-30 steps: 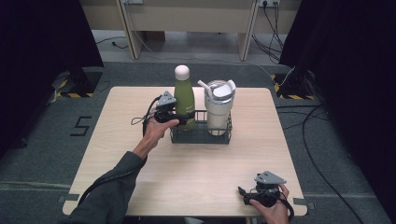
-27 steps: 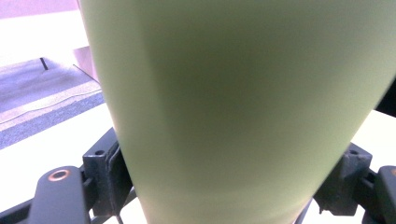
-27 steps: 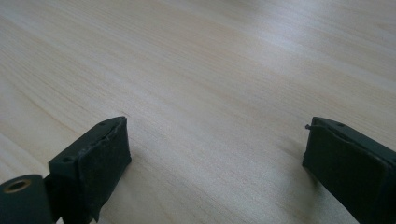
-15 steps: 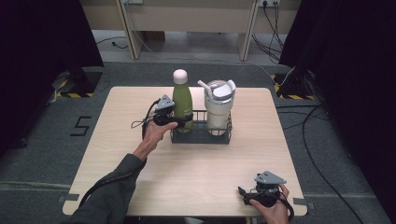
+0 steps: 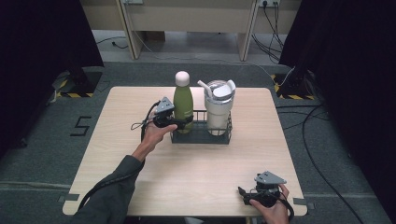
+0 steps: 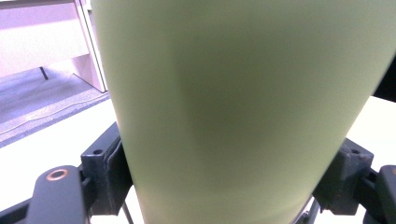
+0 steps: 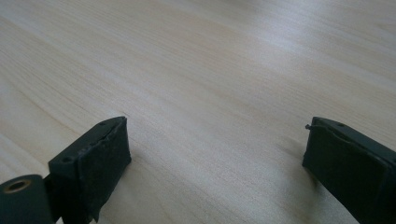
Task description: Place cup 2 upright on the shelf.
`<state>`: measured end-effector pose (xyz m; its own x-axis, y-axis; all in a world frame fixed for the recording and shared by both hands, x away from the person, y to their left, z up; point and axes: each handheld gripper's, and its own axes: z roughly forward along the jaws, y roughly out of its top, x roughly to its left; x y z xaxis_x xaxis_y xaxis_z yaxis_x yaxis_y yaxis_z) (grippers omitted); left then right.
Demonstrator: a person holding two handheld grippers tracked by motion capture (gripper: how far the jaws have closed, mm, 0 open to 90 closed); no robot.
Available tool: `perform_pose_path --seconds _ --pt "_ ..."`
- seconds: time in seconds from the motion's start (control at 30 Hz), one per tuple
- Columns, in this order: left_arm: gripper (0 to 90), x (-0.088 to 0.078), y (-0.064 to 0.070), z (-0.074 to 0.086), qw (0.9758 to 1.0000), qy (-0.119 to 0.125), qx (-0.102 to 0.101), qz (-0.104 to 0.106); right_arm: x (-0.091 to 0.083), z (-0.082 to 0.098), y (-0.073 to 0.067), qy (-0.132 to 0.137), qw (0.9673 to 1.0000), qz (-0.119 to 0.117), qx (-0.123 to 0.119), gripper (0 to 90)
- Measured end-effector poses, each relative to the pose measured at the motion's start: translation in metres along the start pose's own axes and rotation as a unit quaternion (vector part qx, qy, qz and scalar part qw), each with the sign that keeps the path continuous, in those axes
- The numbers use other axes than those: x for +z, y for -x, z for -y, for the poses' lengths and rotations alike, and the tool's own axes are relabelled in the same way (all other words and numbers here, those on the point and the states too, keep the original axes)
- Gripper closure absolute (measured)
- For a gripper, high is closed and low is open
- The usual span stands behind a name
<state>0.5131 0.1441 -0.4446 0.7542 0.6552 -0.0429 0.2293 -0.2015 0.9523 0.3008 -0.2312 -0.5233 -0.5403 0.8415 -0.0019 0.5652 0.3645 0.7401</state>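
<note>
While the left claw [image 5: 180, 122] grips the green bottle [image 5: 183, 103], its jaws press on the bottle's two sides low on the body, as the left gripper view shows with the bottle [image 6: 243, 107] wedged between the two black pads [image 6: 109, 172]. Its jaws have just eased open a touch, yet the pads are in contact with the bottle. The bottle stands upright with its pale cap on top, in the left end of a black wire rack [image 5: 201, 133] that sits on the far middle of the table [image 5: 196, 172]. Just right of it in the same rack stands a white tumbler [image 5: 218, 108] with a lid and a straw; the two stand close together, and whether they touch cannot be told. The left hand [image 5: 156, 133] comes at the bottle from the left, with a dark sleeve [image 5: 112, 191] running back to the near edge.

At the near right corner of the table, the right claw [image 5: 243, 193] rests well apart from the rack, held by the right hand [image 5: 273, 210]. In the right gripper view its jaws stand wide open over bare wood [image 7: 210, 70], with nothing between them.
</note>
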Motion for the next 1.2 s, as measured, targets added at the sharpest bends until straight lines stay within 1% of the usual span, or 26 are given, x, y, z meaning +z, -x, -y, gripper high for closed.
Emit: perform_pose_path --seconds 0.03,0.07,0.1,0.13,0.17,0.2,0.27,0.33,0.37,0.47,0.57,0.6,0.83,0.93,0.97,1.1,1.2 --pt "19.0 0.0 0.0 0.0 1.0 0.0 0.0 0.0 0.0 0.0 0.0 0.0 1.0 0.0 0.0 7.3" --pt "17.7 0.001 -0.001 0.001 0.9999 -0.002 -0.011 0.005 0.0 0.0 0.0 0.0 1.0 0.0 0.0 7.4" --pt "16.9 0.002 -0.003 0.003 0.9995 -0.001 -0.029 0.013 0.0 0.0 0.0 0.0 1.0 0.0 0.0 7.4" --pt "16.3 0.002 -0.003 0.003 0.9995 -0.001 -0.029 0.013 0.0 0.0 0.0 0.0 1.0 0.0 0.0 7.4" --pt "16.3 0.002 -0.003 0.004 0.9993 -0.001 -0.034 0.014 0.0 0.0 0.0 0.0 1.0 0.0 0.0 7.4" --pt "14.8 0.002 -0.004 0.006 0.9993 -0.004 -0.034 0.013 0.0 0.0 0.0 0.0 1.0 0.0 0.0 7.3" --pt "14.6 0.002 -0.004 0.007 0.9992 -0.003 -0.036 0.015 0.0 0.0 0.0 0.0 1.0 0.0 0.0 7.2" --pt "14.4 0.0 -0.003 0.006 0.9995 -0.006 -0.03 0.01 0.0 0.0 0.0 -0.001 1.0 -0.001 -0.001 7.0" --pt "14.5 0.0 -0.003 0.006 0.9995 -0.006 -0.03 0.01 0.0 0.0 0.0 -0.001 1.0 -0.001 -0.001 7.0" --pt "14.7 -0.003 -0.003 0.002 0.9996 -0.012 -0.021 0.011 0.0 0.0 0.0 0.0 1.0 0.0 -0.001 7.0" --pt "14.7 -0.005 -0.002 0.001 0.9996 -0.011 -0.022 0.013 0.0 0.0 0.0 0.0 1.0 -0.001 -0.001 7.0" --pt "14.7 -0.007 -0.002 -0.001 0.9997 -0.012 -0.018 0.011 0.0 0.0 0.0 0.0 1.0 -0.001 -0.001 7.1" --pt "14.7 -0.015 -0.001 -0.005 0.9998 -0.011 -0.017 0.008 0.0 0.0 0.0 0.0 1.0 -0.001 -0.001 7.0" --pt "14.7 -0.022 0.0 -0.007 0.9997 -0.012 -0.019 0.008 0.0 0.0 0.0 0.0 1.0 0.0 -0.001 7.0" --pt "14.7 -0.022 0.0 -0.007 0.9997 -0.012 -0.019 0.008 0.0 0.0 0.0 0.0 1.0 0.0 -0.001 7.0" --pt "14.7 -0.031 0.001 -0.009 0.9997 -0.016 -0.015 0.008 0.0 0.0 0.0 0.0 1.0 0.0 -0.001 7.0" --pt "14.7 -0.037 0.001 -0.009 0.9997 -0.015 -0.019 0.005 0.0 0.0 0.0 0.0 1.0 0.0 -0.001 7.0"
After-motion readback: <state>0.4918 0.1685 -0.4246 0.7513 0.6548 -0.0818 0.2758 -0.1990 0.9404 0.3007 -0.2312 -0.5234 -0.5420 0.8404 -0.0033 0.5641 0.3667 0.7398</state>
